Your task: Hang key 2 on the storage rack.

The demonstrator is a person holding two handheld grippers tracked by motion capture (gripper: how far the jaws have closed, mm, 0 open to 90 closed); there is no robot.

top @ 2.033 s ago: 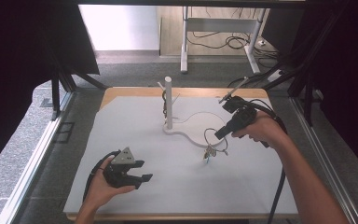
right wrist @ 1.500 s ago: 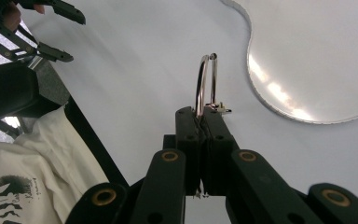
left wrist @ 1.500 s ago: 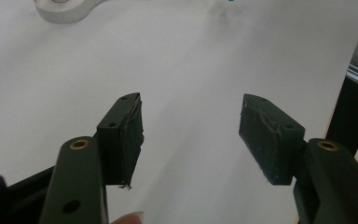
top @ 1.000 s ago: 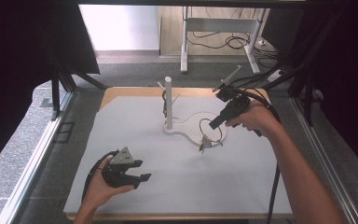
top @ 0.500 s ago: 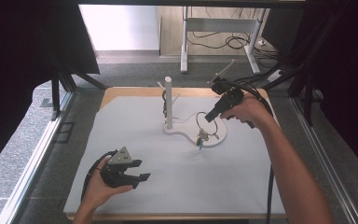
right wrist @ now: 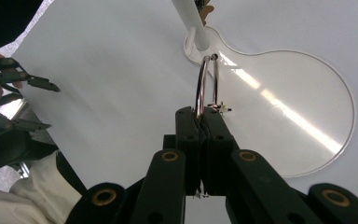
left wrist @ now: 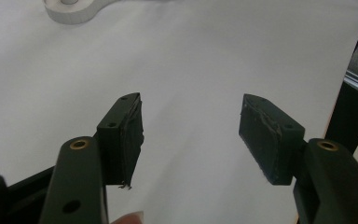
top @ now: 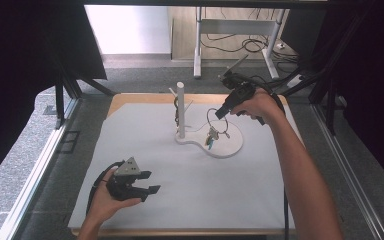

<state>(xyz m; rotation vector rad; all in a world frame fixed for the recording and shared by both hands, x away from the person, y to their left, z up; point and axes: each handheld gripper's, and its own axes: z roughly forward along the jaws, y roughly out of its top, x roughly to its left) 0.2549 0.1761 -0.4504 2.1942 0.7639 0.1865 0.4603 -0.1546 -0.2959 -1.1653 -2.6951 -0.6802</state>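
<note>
A white stand with an upright pole (top: 180, 107) and side pegs rises from a flat white base (top: 230, 147) at the table's far middle. My right gripper (top: 220, 114) hangs above that base, just right of the pole. It is shut on a metal key ring (top: 214, 121), and a small bunch of keys (top: 211, 138) dangles from the ring over the base. In the right gripper view the ring (right wrist: 205, 84) sticks up out of the closed right gripper (right wrist: 203, 116), close to the pole (right wrist: 189, 21). My left gripper (top: 151, 182) rests open near the front left, with nothing between its jaws (left wrist: 191, 135).
A white sheet (top: 145, 145) covers the table, which has a wooden edge at the back. Dark frame rails run along both sides. A desk with cables stands on the floor beyond. The stand's base (left wrist: 74, 11) lies far ahead of the left gripper.
My right gripper has carried the key ring and keys away from me and leftward, closer to the stand's pole. The left gripper has stayed where it was.
</note>
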